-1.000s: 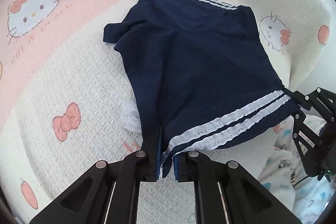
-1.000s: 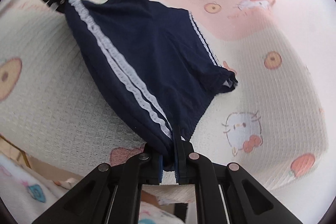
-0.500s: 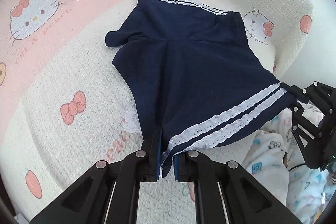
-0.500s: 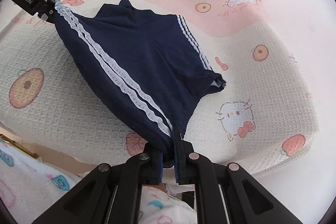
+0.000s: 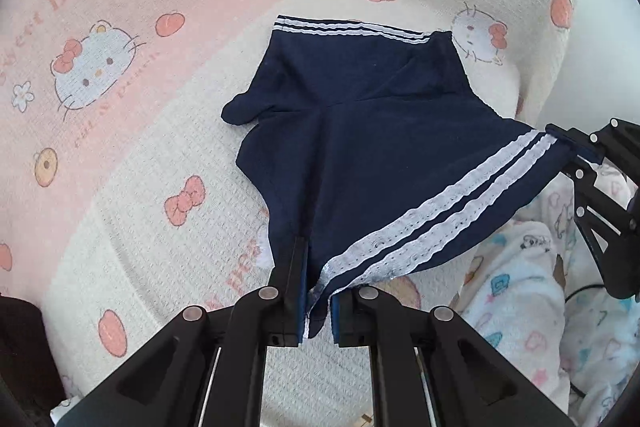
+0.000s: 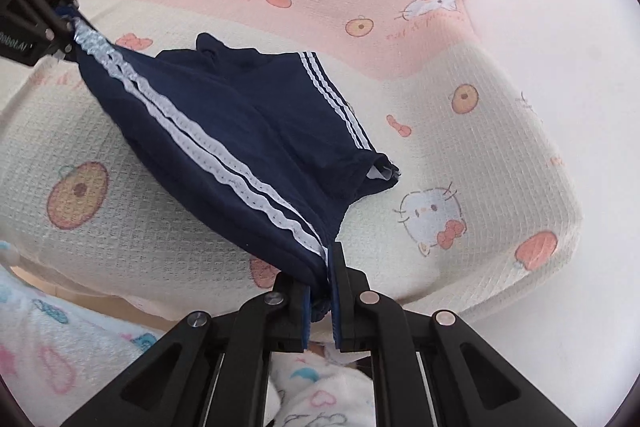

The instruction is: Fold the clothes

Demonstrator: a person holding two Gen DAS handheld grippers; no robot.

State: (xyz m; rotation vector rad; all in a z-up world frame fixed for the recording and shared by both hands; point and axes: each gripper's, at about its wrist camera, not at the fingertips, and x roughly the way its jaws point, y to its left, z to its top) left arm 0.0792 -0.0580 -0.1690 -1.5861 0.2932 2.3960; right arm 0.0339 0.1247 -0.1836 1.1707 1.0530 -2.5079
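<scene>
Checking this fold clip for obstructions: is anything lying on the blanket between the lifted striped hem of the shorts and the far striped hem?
Nothing visible. Both grippers, left and right, are shut on the near hem of the shorts. Between it and the far hem lies only the shorts' own fabric on the blanket.

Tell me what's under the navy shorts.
Under the navy shorts lies the cat-print blanket, cream where the shorts rest. The near striped hem hangs lifted, pinched by the left gripper and right gripper. Whatever sits beneath the far half is covered.
</scene>
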